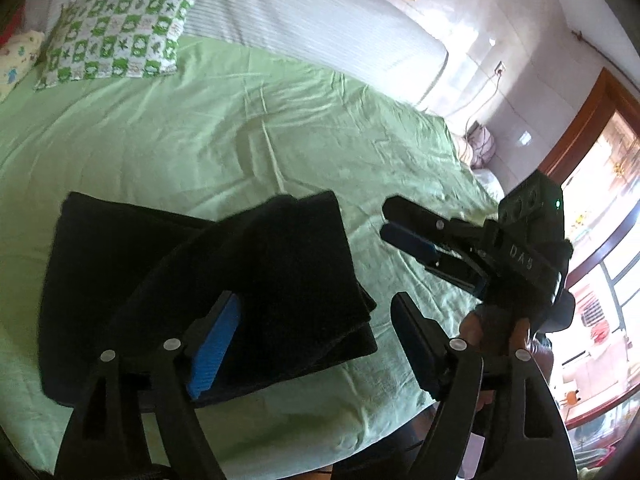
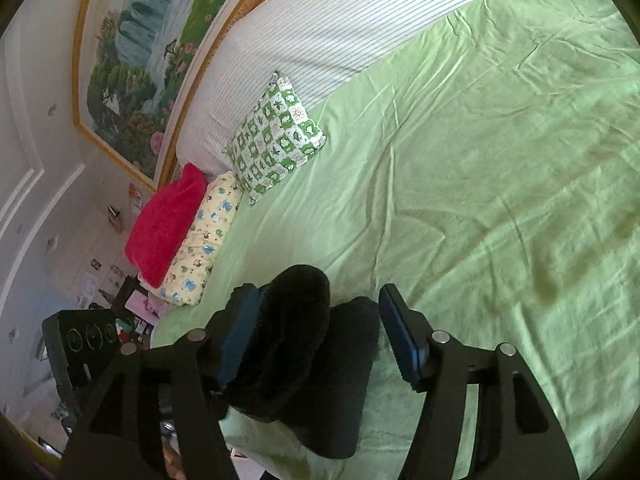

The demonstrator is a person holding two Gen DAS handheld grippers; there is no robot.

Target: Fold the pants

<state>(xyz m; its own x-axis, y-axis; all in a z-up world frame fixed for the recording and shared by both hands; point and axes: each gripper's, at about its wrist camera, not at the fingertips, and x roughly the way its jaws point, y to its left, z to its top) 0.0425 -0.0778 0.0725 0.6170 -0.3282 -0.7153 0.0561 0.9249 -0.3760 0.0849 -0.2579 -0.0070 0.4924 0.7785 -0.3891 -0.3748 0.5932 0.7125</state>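
Note:
The black pants lie folded into a thick stack on the green sheet, near the bed's front edge. My left gripper stands open above them; its left pad hangs over the stack and its right pad is off to the side over bare sheet. My right gripper hovers just right of the pants, held by a hand. In the right wrist view the right gripper is open, and a raised fold of the pants sits between its jaws, against the left pad and apart from the right one.
A frog-print pillow, a yellow printed pillow and a red cushion lie at the head of the bed by a striped white bolster. A framed painting hangs on the wall. A window is to the right.

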